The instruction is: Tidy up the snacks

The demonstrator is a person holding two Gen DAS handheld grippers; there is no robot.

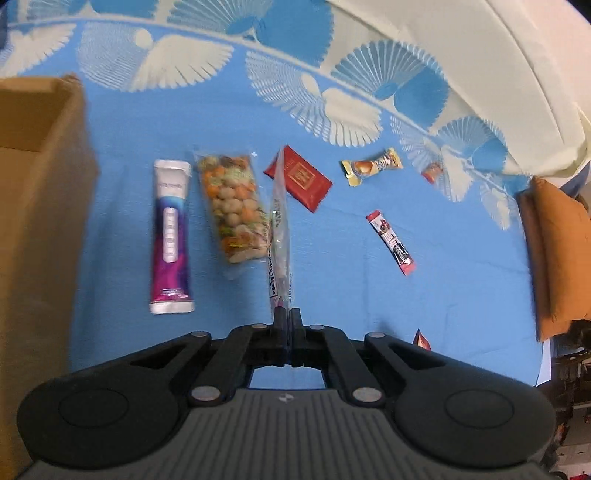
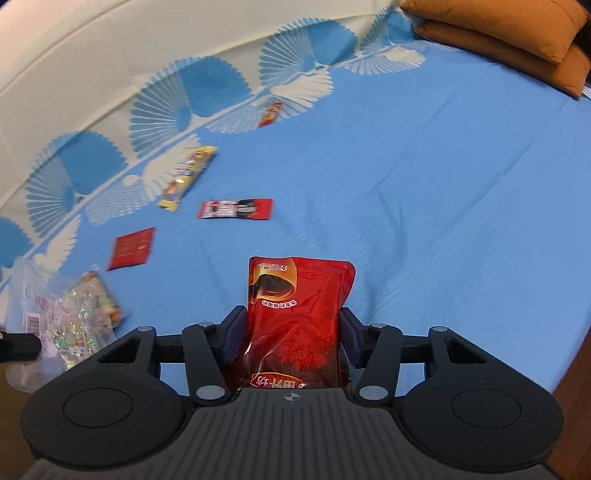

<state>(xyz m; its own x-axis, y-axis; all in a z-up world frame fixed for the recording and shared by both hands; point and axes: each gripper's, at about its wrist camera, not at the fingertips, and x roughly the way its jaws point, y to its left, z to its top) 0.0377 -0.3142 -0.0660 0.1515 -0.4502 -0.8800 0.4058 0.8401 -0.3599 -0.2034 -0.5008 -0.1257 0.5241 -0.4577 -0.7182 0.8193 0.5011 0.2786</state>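
Red pouch (image 2: pixel 295 317) fills only right-wrist view.

Blue patterned sheet (image 1: pixel 351 288), orange pillows (image 2: pixel 517 33)

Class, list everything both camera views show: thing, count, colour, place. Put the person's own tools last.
Cardboard box: one, brown, far left.
Tall pouch: one, purple and white, beside the box.
Mixed-snack bag: one, clear, next to the pouch.
Flat packet: one, red, centre.
Candy wrapper: one, yellow, near the fan pattern.
Stick sachet: one, red and black, right.
Cushions: two, orange, stacked at the bed edge.
Bedsheet: one, blue.
Left gripper: jaws pinching a clear bag.
Right gripper: jaws around a red foil pouch.
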